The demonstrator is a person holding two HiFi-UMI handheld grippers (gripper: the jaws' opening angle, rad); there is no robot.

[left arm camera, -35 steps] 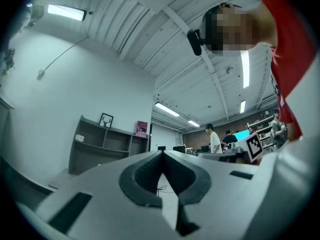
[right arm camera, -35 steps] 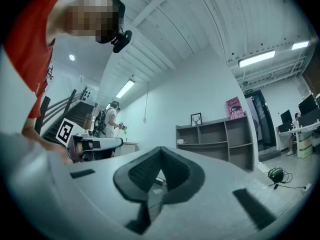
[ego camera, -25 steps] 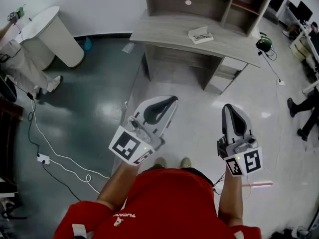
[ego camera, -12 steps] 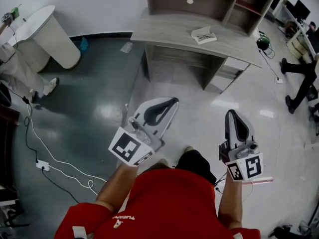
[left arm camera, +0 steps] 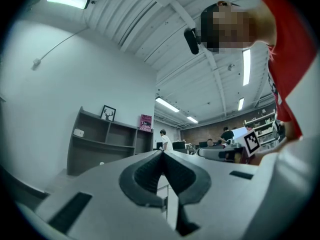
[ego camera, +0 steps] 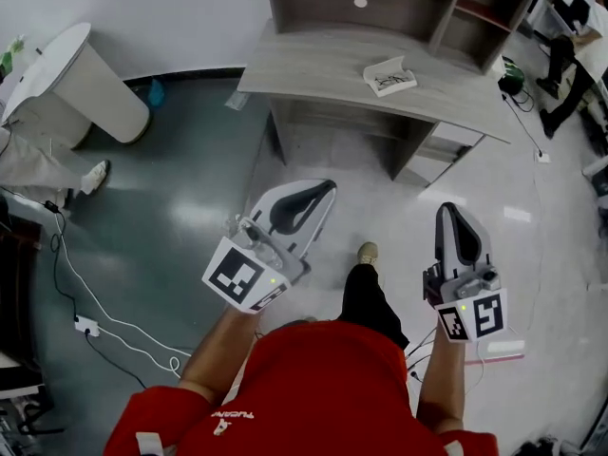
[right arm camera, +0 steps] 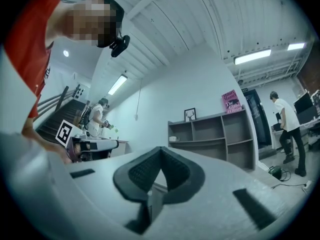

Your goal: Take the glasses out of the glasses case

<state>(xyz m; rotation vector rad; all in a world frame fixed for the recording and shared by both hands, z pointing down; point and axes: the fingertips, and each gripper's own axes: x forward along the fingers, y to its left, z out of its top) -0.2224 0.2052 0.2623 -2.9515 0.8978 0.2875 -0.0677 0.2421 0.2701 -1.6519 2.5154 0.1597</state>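
Head view showed both grippers carried out in front of the person, well short of the table [ego camera: 313,60]. Noted the left gripper [ego camera: 330,186] clenched on nothing, its pads meeting in its own view. The right gripper [ego camera: 448,207] was likewise pressed together and empty. Ahead of both tips, well apart and nearer the right gripper's line, lay what I took for the glasses case [ego camera: 389,74], small and pale on the table top, seemingly with its lid up. It was too small to confirm, and no glasses could be made out in it. Its long axis seemed to run crosswise to the way the grippers pointed, slightly slanted; which way it opened was unclear. Judged handling: the case is a light, stiff shell, apt to slide, so one gripper should pin its base. The glasses are light, fragile and thin-armed, with lenses easily marked. They are best taken at the bridge or a rim corner and lifted gently, not by a folded arm.
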